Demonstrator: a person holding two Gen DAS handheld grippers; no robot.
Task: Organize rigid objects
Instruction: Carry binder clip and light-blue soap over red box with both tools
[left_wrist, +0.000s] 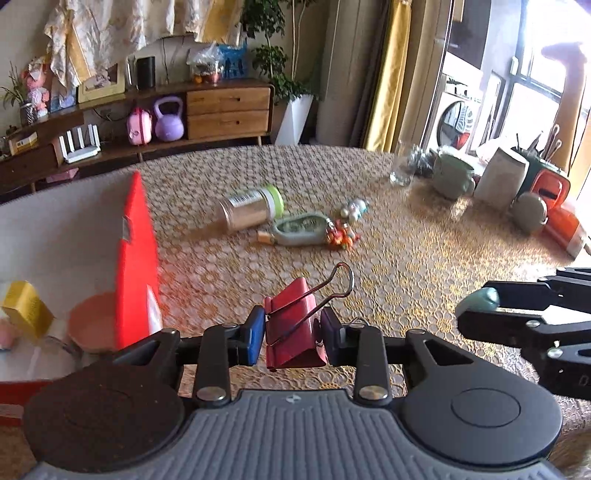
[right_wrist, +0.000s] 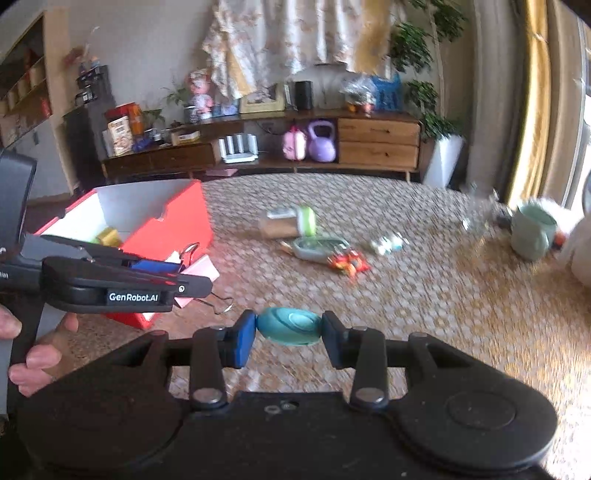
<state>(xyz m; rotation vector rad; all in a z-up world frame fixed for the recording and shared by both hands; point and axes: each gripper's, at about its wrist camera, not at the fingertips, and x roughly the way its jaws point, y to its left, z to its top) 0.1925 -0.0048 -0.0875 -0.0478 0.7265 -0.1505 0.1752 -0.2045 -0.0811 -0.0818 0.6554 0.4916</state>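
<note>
A desk (left_wrist: 424, 266) under a gold-patterned lace cloth carries a red box (left_wrist: 136, 258) at its left, a toppled green-capped jar (left_wrist: 253, 208) mid-desk beside small toys (left_wrist: 341, 234) (blurred, perhaps figurines), and a green mug (left_wrist: 452, 177) far right.

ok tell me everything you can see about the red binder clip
The red binder clip is a folded metal body, glossy red, with two silver wire handles; one loop stands up and forward, the other lies flat against its face. It is pinched at its sides between the blue pads of the left tool, held tilted above the patterned tablecloth and touching nothing else. From the right wrist view it sits just in front of the red box, looking paler in the glare.
</note>
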